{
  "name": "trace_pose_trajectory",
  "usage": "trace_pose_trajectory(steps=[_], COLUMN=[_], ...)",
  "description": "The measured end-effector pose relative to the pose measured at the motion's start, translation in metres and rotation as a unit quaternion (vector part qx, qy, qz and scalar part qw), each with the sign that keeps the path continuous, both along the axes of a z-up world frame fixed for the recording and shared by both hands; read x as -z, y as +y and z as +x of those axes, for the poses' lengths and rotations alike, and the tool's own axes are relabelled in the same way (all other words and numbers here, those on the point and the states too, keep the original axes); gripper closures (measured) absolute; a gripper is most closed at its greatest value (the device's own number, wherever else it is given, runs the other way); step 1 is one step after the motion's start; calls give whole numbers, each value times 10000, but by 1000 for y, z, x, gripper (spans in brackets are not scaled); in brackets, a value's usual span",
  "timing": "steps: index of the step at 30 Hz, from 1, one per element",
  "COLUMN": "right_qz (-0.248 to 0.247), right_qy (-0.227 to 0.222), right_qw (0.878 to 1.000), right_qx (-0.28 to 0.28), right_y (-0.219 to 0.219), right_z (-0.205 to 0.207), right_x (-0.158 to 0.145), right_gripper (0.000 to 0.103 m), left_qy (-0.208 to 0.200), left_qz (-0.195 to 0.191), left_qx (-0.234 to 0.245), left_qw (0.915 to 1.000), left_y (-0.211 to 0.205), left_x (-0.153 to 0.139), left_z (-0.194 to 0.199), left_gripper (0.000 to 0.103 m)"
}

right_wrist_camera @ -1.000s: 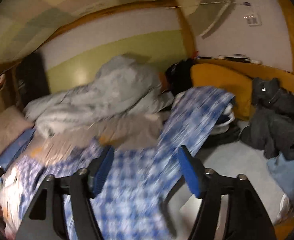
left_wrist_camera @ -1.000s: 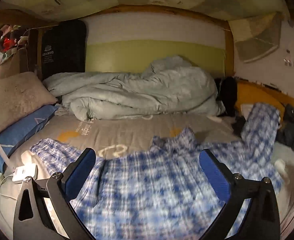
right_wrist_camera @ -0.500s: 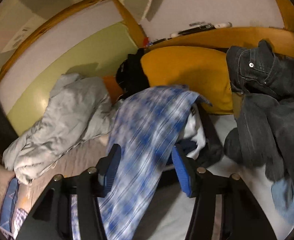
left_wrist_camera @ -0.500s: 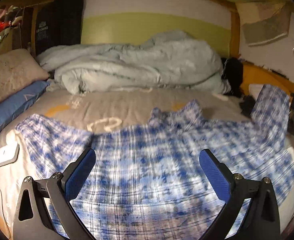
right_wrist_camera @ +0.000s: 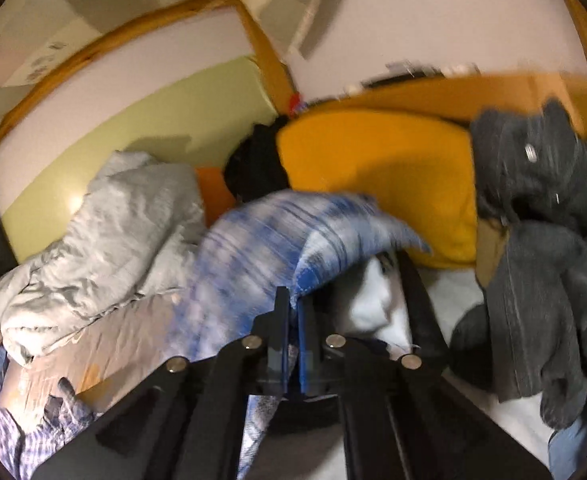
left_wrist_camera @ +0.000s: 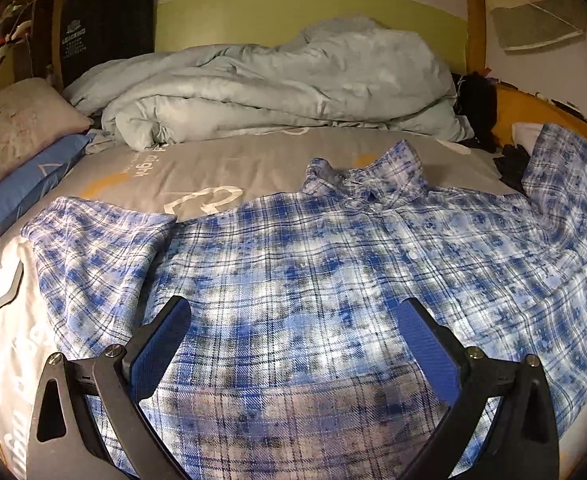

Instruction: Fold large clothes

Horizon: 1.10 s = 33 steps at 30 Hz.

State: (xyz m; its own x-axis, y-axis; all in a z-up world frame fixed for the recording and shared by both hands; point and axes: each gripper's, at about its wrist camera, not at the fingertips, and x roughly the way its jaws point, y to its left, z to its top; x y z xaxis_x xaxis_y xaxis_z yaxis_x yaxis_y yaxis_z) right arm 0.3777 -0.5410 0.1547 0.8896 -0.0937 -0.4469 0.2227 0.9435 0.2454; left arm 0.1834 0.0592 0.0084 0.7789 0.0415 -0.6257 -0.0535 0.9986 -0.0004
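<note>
Nothing that could hold other things is showing in either view, only a bed with laundry on it. In the left wrist view, a grey pillow [left_wrist_camera: 9,128] and a blue one [left_wrist_camera: 21,196] are lying at the left edge, and a pale rumpled duvet [left_wrist_camera: 277,88] is filling the upper middle. The plaid shirt [left_wrist_camera: 313,280] is lying spread flat on the grey sheet [left_wrist_camera: 221,164] across the lower half of the frame, its collar pointing toward the top, its body running bottom to top, and its sleeves reaching toward the left and right edges. The left gripper [left_wrist_camera: 293,344] is hovering over the shirt's lower part with its jaws standing wide and nothing between them. In the right wrist view, the right gripper [right_wrist_camera: 291,312] is pinching a sleeve at lower centre, its jaws having just been closing onto the cloth. A yellow cushion [right_wrist_camera: 377,176] is sitting above it, and dark jeans [right_wrist_camera: 541,240] are lying at the right.
</note>
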Motion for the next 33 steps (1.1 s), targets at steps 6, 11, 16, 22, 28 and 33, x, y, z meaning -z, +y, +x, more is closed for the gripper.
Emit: trace_pose_trajectory(steps=[6,11,16,22,28,33], right_qz=[-23,-235,-677,-771,-251,1], right_qy=[-257,-179,454,1869,2196,1751], right_qw=[9967,9836,9560,9205,9140,9348], right_qx=[-765,-1778,-2818,-3345,-3402,-3091], right_y=[50,122,219,296,304,282], right_z=[-15,-36,-68,-94,-117,-132], right_x=[-27,-31,-5,71,89,67], right_gripper=[100,100,100,100,88,56], left_qy=[-15,-146,-321,-490,-494,-290], left_qz=[60,-88,-179,-256,-388,-641], left_qx=[81,98,117,126,69,187], left_qw=[9999,9998,9993,9984,9980,9973], left_y=[-6,-6,-6,-3,5,9], left_x=[-6,-17,-30,-43,-47,-44], left_z=[-6,-16,-27,-38,-43,-41], left_gripper=[0,0,0,0,0,0])
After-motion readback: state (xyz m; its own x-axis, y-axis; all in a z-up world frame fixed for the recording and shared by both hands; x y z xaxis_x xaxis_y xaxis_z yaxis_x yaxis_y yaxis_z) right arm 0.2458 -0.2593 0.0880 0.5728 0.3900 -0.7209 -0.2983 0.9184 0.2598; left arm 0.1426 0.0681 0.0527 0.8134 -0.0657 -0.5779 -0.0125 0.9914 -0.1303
